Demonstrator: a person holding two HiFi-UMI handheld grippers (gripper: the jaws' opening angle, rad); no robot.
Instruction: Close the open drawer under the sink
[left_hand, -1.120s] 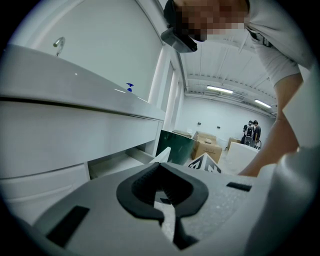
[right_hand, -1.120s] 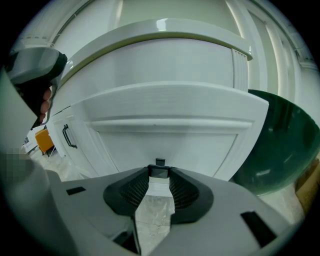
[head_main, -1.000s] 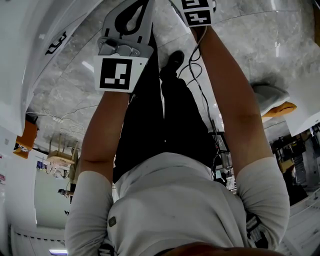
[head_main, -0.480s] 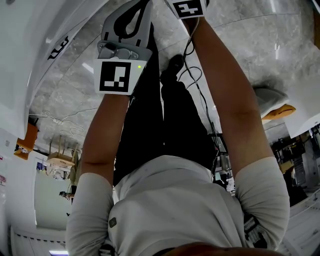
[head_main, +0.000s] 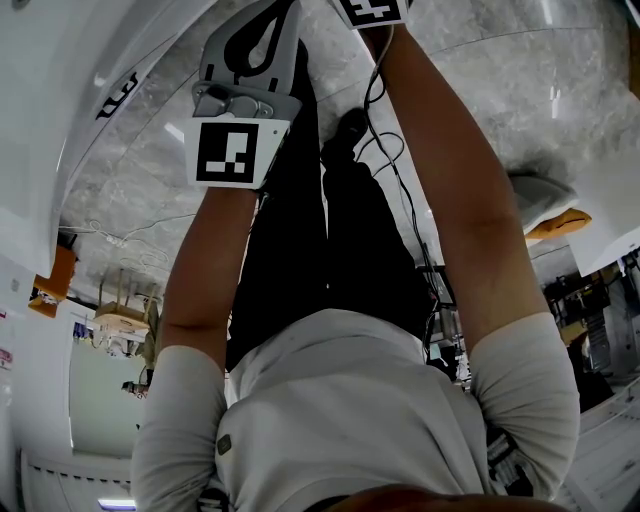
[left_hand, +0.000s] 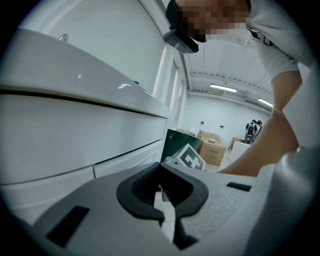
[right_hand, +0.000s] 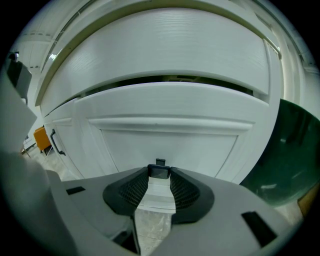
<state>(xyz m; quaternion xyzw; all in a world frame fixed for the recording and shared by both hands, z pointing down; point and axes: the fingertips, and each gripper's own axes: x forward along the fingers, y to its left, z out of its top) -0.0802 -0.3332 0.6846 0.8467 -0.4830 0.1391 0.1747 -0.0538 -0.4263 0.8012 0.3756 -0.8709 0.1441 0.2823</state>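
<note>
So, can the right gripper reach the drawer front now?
Probably yes: the drawer front squarely faces the right gripper; its jaws, just opening, grip nothing, and nothing bars the way.

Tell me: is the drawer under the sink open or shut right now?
Open, slightly. In the right gripper view a dark gap runs between the top of the drawer and the sink above it.

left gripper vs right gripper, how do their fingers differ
Fingers of the left gripper meet, empty; those of the right gripper stand apart, just opened wider, a small dark piece between them. The left looks along the cabinet; the right faces the ajar drawer. Both are grey with black pads.
</note>
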